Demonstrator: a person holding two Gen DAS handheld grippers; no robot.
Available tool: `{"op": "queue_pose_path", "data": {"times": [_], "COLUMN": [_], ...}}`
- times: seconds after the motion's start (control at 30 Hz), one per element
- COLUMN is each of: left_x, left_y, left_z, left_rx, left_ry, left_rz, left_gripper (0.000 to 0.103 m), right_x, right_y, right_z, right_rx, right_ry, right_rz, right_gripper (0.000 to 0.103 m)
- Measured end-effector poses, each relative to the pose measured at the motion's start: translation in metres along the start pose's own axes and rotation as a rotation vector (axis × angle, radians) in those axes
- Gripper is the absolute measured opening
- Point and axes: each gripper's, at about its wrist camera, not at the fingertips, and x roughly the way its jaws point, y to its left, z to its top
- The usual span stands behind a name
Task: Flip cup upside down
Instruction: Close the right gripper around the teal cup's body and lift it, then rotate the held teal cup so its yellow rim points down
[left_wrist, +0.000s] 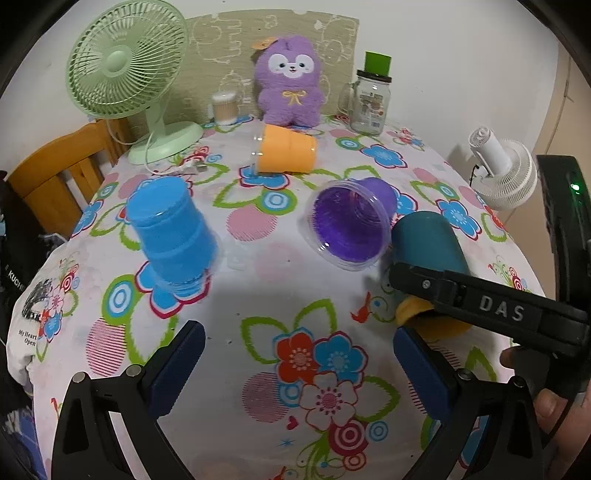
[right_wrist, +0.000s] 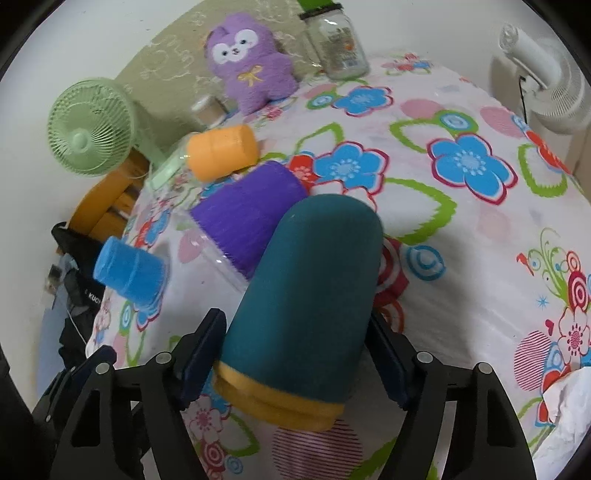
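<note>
My right gripper (right_wrist: 295, 354) is shut on a teal cup (right_wrist: 306, 295) with a yellow rim band, held tilted above the table with its closed base pointing away. The cup also shows in the left wrist view (left_wrist: 428, 243), with the right gripper (left_wrist: 480, 302) across it. A purple cup (left_wrist: 351, 221) lies on its side, mouth toward the left camera. An orange cup (left_wrist: 286, 153) lies on its side farther back. A blue cup (left_wrist: 171, 236) stands mouth down at the left. My left gripper (left_wrist: 299, 354) is open and empty over the floral tablecloth (left_wrist: 280, 295).
A green desk fan (left_wrist: 125, 74) stands at the back left, a purple plush toy (left_wrist: 290, 81) and a glass jar (left_wrist: 369, 99) at the back, a white fan (left_wrist: 502, 170) at the right edge. A wooden chair (left_wrist: 55, 173) is beside the table's left side.
</note>
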Motion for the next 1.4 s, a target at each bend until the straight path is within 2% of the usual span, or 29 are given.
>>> {"op": "queue_pose_path", "data": {"times": [0.13, 0.4, 0.6, 0.73, 1.03, 1.17, 1.3, 1.4], "left_x": [-0.003, -0.014, -0.021, -0.027, -0.034, -0.037, -0.040, -0.040], "left_y": [0.004, 0.008, 0.011, 0.013, 0.025, 0.027, 0.028, 0.029], "left_z": [-0.002, -0.008, -0.010, -0.013, -0.018, -0.019, -0.022, -0.024], "left_rx": [-0.011, -0.024, -0.038, -0.042, -0.067, -0.069, -0.066, -0.072], "left_ry": [-0.004, -0.013, -0.023, -0.031, -0.039, -0.044, -0.045, -0.044], "left_rz": [-0.001, 0.001, -0.004, 0.001, 0.008, 0.008, 0.011, 0.011], "left_gripper": [0.103, 0.103, 0.103, 0.103, 0.103, 0.103, 0.103, 0.103], "right_x": [-0.009, -0.022, -0.037, -0.037, -0.051, -0.053, -0.057, -0.054], "right_y": [0.009, 0.004, 0.016, 0.015, 0.022, 0.024, 0.023, 0.026], "right_z": [-0.003, -0.011, -0.014, -0.021, -0.033, -0.036, -0.050, -0.067], "right_rx": [-0.030, 0.004, -0.036, -0.023, -0.048, -0.075, -0.126, -0.182], "right_ry": [-0.013, 0.000, -0.017, 0.000, -0.009, -0.007, 0.028, 0.113], "right_rz": [0.010, 0.068, 0.106, 0.161, 0.215, 0.212, 0.193, 0.170], "right_gripper": [0.073, 0.071, 0.068, 0.067, 0.063, 0.063, 0.063, 0.063]}}
